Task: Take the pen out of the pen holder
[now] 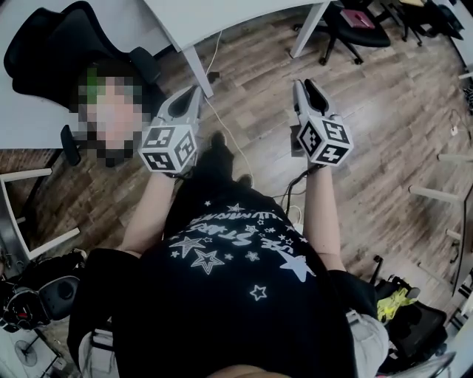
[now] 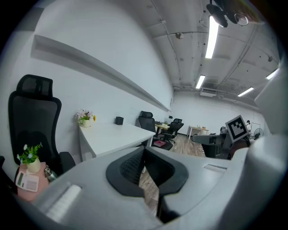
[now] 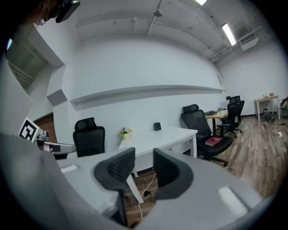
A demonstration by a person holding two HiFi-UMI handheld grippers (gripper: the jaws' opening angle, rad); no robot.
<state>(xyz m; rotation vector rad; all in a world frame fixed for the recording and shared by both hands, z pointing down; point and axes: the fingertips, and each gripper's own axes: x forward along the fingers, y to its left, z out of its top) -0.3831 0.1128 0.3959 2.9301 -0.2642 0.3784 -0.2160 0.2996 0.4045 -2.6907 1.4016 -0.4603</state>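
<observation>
Both grippers hang in the air over the wooden floor, some way short of the white table (image 1: 222, 22). A small black box that may be the pen holder (image 3: 157, 126) stands at the back of that table (image 3: 157, 137), next to a flower pot (image 3: 124, 133); the left gripper view shows the box (image 2: 119, 120) too. No pen can be made out at this distance. My left gripper (image 2: 144, 150) is shut, its pads meeting at the tips with nothing between them. My right gripper (image 3: 144, 158) stands open with a narrow empty gap. In the head view the left gripper (image 1: 195, 92) and right gripper (image 1: 304, 85) point forward side by side.
A black office chair (image 1: 44, 52) and a seated person are at the left. Another chair (image 1: 355, 26) stands beyond the table's right leg, with a red book (image 3: 215, 141) on its seat. A cable (image 1: 222, 125) runs across the floor under the table. Bags lie by my feet.
</observation>
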